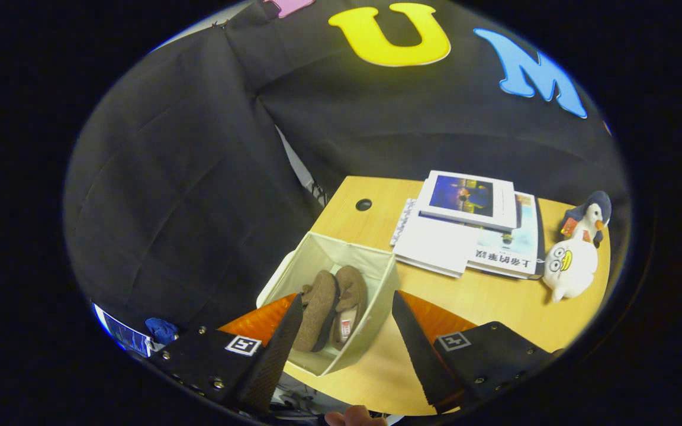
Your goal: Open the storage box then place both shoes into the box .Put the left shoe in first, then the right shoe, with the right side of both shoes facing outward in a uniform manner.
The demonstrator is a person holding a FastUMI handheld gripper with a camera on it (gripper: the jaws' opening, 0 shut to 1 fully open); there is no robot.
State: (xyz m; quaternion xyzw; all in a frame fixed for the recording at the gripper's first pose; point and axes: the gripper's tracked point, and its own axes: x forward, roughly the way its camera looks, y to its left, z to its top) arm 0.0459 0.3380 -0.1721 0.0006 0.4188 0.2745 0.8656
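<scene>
A cream fabric storage box (370,269) stands open on the wooden table (483,302), at its left end. Two brown shoes lie side by side inside it: one (319,310) nearer the left finger, the other (350,305) to its right with a small label showing in its opening. My gripper (347,302) hovers above the box, open, with nothing between its fingers. The left finger (285,340) overlaps the box's near left corner and the right finger (412,340) stands over the table just right of the box.
A stack of books and booklets (471,228) lies beyond the box. Two plush toys sit at the table's right end: a white duck (569,269) and a penguin (592,219). A cable hole (363,205) is in the table's far left corner. A fingertip (356,416) shows below.
</scene>
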